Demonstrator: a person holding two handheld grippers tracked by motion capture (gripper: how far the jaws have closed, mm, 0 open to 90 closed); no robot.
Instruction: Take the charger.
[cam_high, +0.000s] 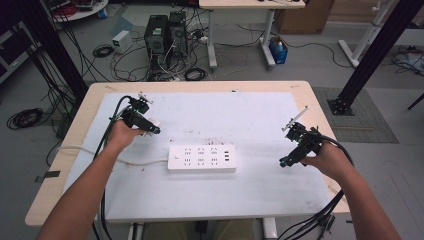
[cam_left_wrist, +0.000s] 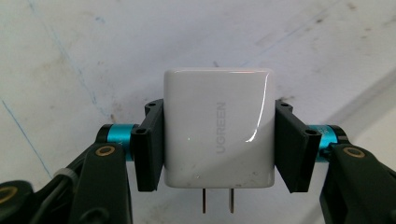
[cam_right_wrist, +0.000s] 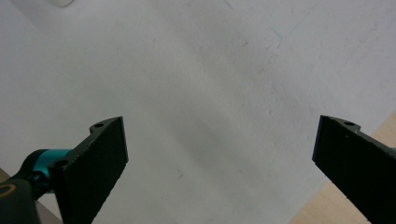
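The left gripper pinches the white charger between its two pads, one pad on each flat side. The charger's two metal prongs point back toward the gripper's body, and its long axis runs along the fingers. The right gripper has its fingers spread wide, with only the white table mat between them.

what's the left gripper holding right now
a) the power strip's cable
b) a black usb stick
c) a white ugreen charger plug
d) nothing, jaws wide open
c: in the left gripper view the left gripper has both black pads pressed on the sides of a white charger marked UGREEN, its two metal prongs pointing toward the camera.
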